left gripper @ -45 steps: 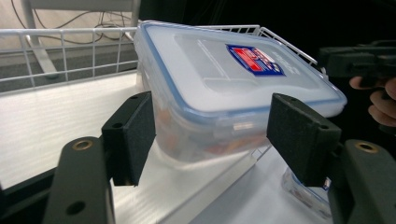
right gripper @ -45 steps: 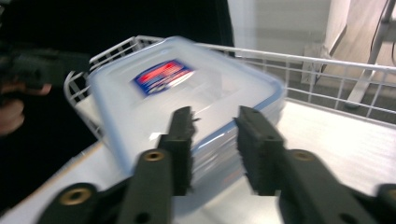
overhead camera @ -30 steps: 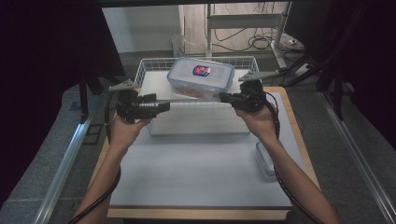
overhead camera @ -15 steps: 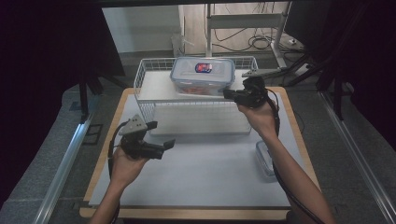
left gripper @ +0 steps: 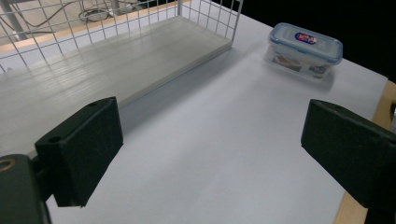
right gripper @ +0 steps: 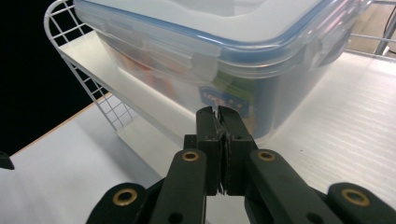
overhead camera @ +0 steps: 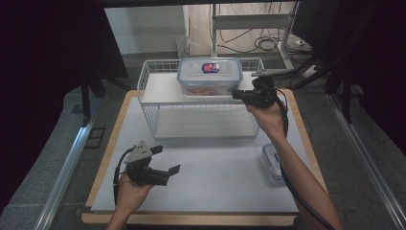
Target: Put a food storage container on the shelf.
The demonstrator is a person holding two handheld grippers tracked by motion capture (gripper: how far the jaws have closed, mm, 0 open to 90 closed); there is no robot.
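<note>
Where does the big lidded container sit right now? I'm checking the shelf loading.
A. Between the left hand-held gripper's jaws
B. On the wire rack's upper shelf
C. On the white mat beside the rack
B: the big lidded container rests on the upper shelf of the wire rack.

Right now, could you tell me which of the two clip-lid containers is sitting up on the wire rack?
The larger container sits on the wire rack's top shelf, by the right gripper. The smaller container lies on the table.
</note>
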